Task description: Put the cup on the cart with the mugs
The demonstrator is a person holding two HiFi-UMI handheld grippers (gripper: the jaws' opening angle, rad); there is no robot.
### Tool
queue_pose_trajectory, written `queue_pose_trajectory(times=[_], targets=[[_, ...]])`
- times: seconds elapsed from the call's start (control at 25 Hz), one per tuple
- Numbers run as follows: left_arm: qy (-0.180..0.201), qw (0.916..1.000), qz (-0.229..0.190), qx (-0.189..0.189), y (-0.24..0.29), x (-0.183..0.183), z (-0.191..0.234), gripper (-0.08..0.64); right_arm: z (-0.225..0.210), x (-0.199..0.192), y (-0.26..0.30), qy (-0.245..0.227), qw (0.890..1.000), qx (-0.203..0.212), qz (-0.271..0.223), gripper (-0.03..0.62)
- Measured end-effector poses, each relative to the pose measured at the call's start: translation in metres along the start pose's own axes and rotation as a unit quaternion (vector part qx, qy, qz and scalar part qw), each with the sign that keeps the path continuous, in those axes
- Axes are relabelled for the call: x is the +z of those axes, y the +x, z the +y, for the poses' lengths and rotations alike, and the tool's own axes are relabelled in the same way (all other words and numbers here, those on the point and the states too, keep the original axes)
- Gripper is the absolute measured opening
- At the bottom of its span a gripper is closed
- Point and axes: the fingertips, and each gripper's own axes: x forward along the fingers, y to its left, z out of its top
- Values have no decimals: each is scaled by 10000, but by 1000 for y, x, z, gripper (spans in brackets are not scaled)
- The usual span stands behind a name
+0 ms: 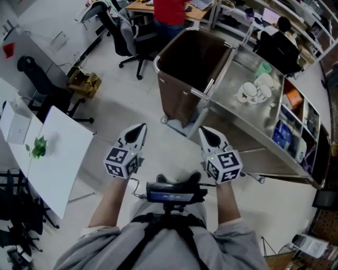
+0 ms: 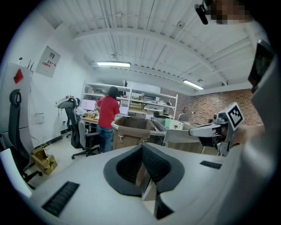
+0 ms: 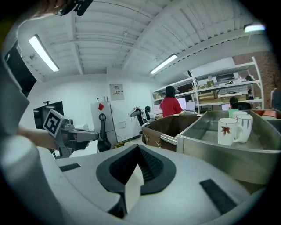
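Observation:
A steel cart (image 1: 232, 105) stands ahead to the right, with a deep brown bin (image 1: 193, 60) at its near end. Several white mugs (image 1: 254, 92) sit on its tray, and a pale green cup (image 1: 264, 67) stands just beyond them. In the right gripper view the mugs (image 3: 229, 130) stand on the cart tray (image 3: 215, 147). My left gripper (image 1: 138, 129) and right gripper (image 1: 207, 133) hang side by side over the floor, short of the cart, both shut and empty. The left gripper (image 2: 142, 147) points at the bin (image 2: 131, 127). The right gripper (image 3: 138, 147) also holds nothing.
A white table (image 1: 60, 158) with a small green plant (image 1: 38, 146) is at my left. Office chairs (image 1: 129, 37) and a cardboard box (image 1: 84, 82) stand on the floor ahead. A person in red (image 1: 170, 10) stands at a desk; another sits beyond the cart (image 1: 277, 45). Shelves (image 1: 298, 126) line the right.

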Motion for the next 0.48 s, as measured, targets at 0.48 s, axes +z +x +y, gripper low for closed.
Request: queue_pose_trajectory(times=[0.48], targets=[[46, 10000, 42, -29, -15, -12, 17, 0, 14, -13, 11, -9, 9999, -45, 120, 3]])
